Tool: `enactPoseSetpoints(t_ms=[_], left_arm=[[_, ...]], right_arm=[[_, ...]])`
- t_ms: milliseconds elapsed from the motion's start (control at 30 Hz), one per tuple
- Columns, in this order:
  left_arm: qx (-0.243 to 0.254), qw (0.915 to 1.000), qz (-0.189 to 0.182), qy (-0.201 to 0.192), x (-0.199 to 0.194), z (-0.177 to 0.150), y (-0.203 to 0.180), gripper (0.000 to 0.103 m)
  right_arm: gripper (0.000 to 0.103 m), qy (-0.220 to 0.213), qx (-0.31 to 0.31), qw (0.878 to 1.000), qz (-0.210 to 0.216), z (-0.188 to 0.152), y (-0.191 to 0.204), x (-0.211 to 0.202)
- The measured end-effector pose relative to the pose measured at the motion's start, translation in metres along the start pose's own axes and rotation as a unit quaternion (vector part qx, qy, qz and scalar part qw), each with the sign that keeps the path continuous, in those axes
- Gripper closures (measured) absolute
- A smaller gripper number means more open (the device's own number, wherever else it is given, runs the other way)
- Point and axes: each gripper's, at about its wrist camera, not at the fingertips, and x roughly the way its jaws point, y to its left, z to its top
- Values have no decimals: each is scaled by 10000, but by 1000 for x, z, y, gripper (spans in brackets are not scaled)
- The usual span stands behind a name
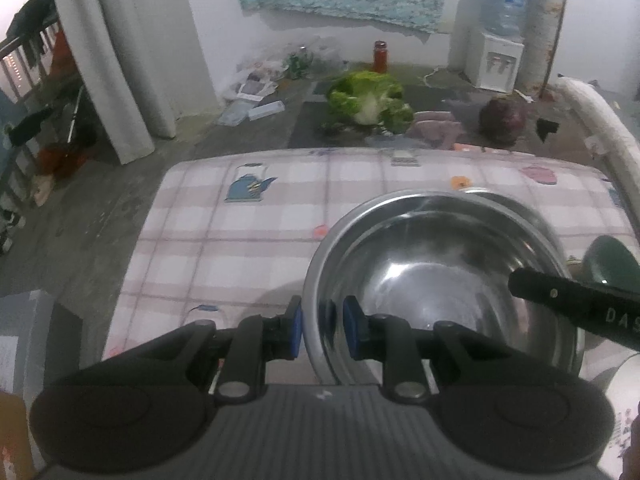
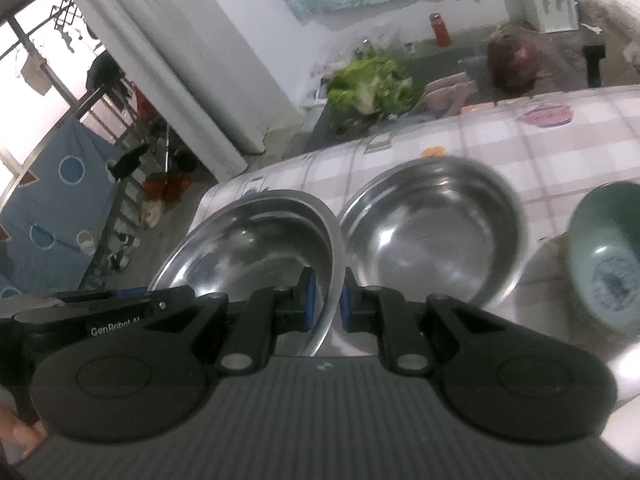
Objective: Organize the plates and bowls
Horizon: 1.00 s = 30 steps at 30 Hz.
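While both the left gripper [image 1: 322, 330] and right gripper [image 2: 327, 300] pinch opposite rims of the raised steel bowl [image 2: 256, 240], the second steel bowl [image 2: 434, 236] rests on the table immediately to its right.

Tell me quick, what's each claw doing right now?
Left gripper: closed on the rim of the steel bowl.
Right gripper: closed on the opposite rim of that same bowl.

Checked tablecloth [image 1: 256, 236]; beyond, lettuce [image 1: 370, 100] (floor), red jar [image 1: 380, 56], water dispenser [image 1: 496, 60].
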Motion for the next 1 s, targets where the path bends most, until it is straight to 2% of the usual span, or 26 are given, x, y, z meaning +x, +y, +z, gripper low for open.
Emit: enactPoseSetpoints(t_ms=[467, 1000], left_arm=[[302, 9992, -258, 56, 19, 25, -67, 81], [441, 9981, -296, 298, 63, 36, -91, 80]], right_arm=[[91, -261, 258, 9988, -323, 25, -63, -26], [90, -131, 419, 9978, -493, 40, -102, 5]])
